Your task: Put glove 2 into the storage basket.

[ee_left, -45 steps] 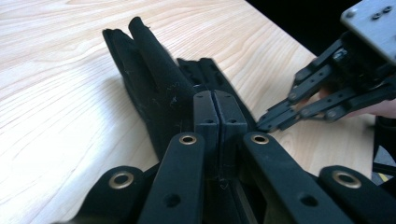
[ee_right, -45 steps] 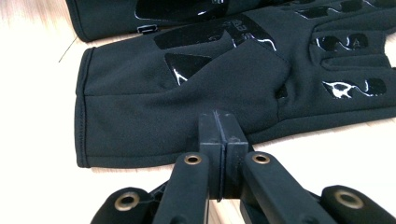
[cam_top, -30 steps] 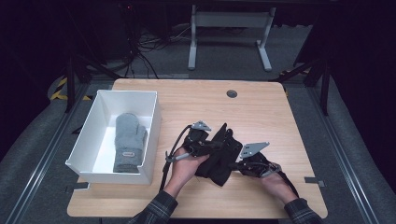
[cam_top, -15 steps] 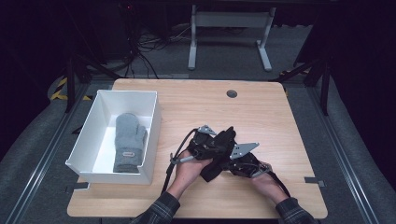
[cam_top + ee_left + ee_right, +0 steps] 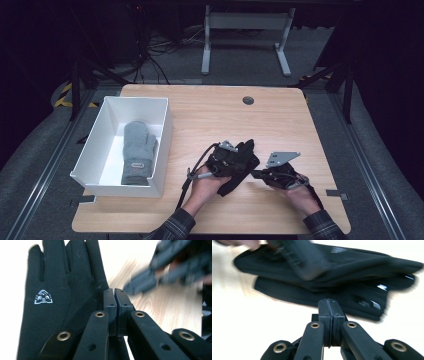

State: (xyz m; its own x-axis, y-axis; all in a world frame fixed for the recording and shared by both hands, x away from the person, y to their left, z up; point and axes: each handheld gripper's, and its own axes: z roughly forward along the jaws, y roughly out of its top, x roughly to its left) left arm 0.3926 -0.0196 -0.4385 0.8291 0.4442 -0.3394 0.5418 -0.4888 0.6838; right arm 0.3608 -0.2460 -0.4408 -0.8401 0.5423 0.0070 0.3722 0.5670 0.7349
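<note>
While the left gripper (image 5: 239, 161) clamps the black glove (image 5: 240, 167) right of the bin (image 5: 162, 145), the right gripper (image 5: 256, 174) has drawn off to the glove's right edge, jaws together and empty; the left hand alone looks set to carry it binward; soft matte knit, small pale logo; rigid white bin, grey fuzzy mitten (image 5: 137, 152) inside.

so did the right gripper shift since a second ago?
Yes. In the high view the right gripper has slid left, toward the white bin and up against the black glove.
</note>
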